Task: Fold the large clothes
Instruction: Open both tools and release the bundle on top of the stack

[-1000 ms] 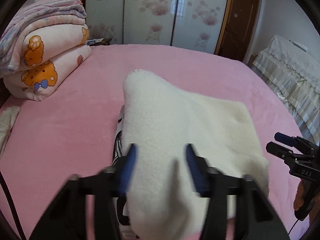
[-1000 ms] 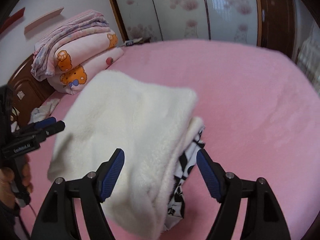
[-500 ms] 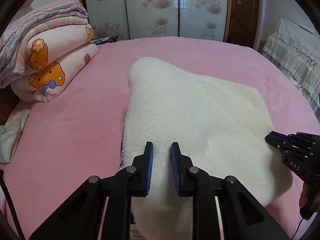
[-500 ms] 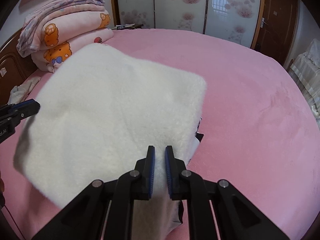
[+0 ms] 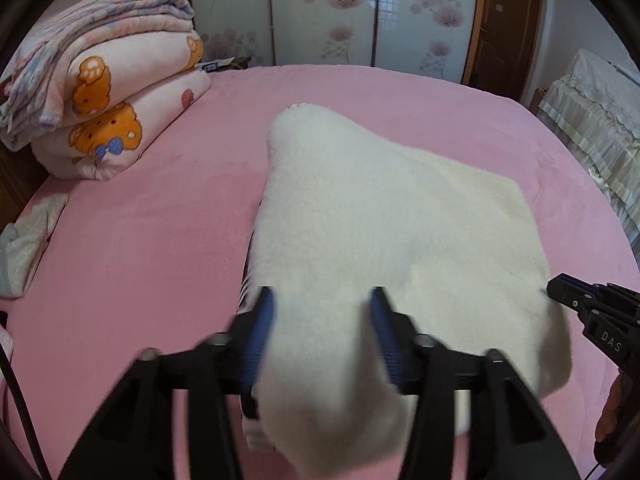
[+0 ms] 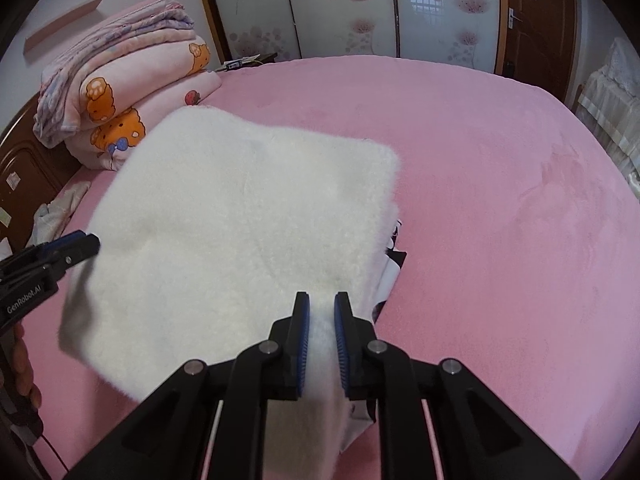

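Pink bed (image 5: 160,260) under you carries the white fleece garment (image 5: 380,232), its long axis running toward twelve o'clock. Your left gripper (image 5: 322,334) is opening, fleece loose between its fingers; your right gripper (image 6: 320,344) still pinches the near edge, so it is nearer.

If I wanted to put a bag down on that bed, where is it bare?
Widest free stretch: the pink bedspread right of the white fleece garment, out to the bed's edge. Also bare: the strip between fleece and wardrobe doors. Crowded: the left, with stacked quilts, and the middle, under the fleece.
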